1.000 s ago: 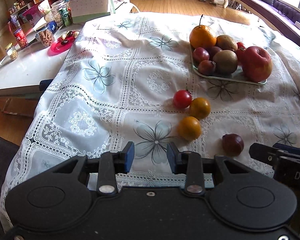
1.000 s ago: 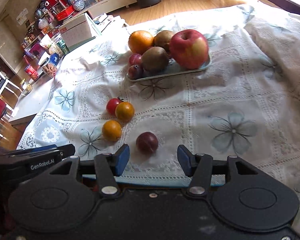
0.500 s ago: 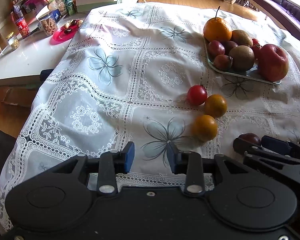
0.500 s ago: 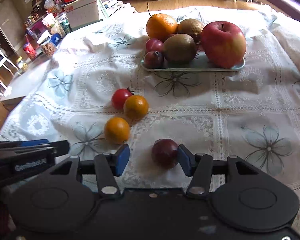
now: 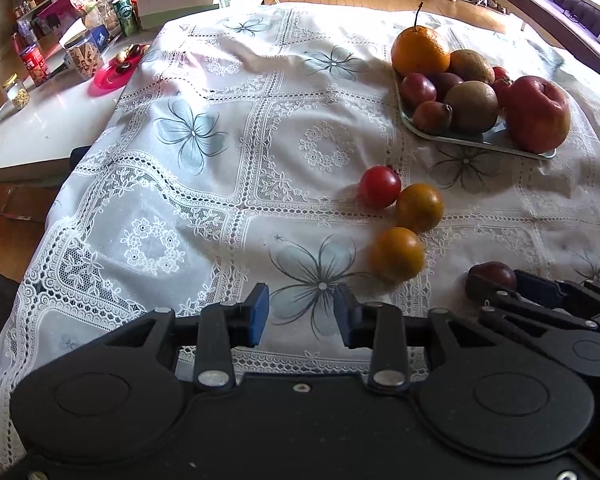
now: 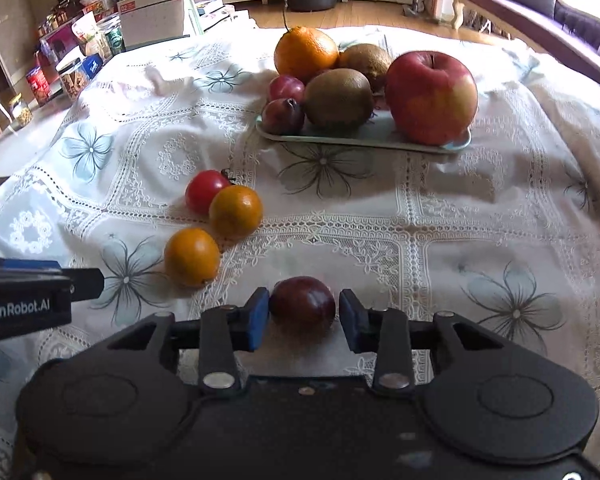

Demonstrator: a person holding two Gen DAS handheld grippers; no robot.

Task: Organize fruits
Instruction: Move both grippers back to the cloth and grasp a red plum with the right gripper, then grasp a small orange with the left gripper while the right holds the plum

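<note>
We see right gripper [image 6: 303,316] jaws just closing around dark plum [image 6: 302,303] on desk cloth [image 6: 420,216], left pad touching, right pad slight gap. Left gripper [image 5: 301,314] open, empty. Tray [image 6: 360,138] well beyond.

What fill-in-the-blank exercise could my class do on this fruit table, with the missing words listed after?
1. The right gripper, jaws just closing, has a dark ____ between its fingers.
2. The left gripper holds ____.
3. The big apple sits on the ____.
4. Loose on the tablecloth beside the tomato lie ____ small oranges.

Missing words: plum; nothing; tray; two
</note>
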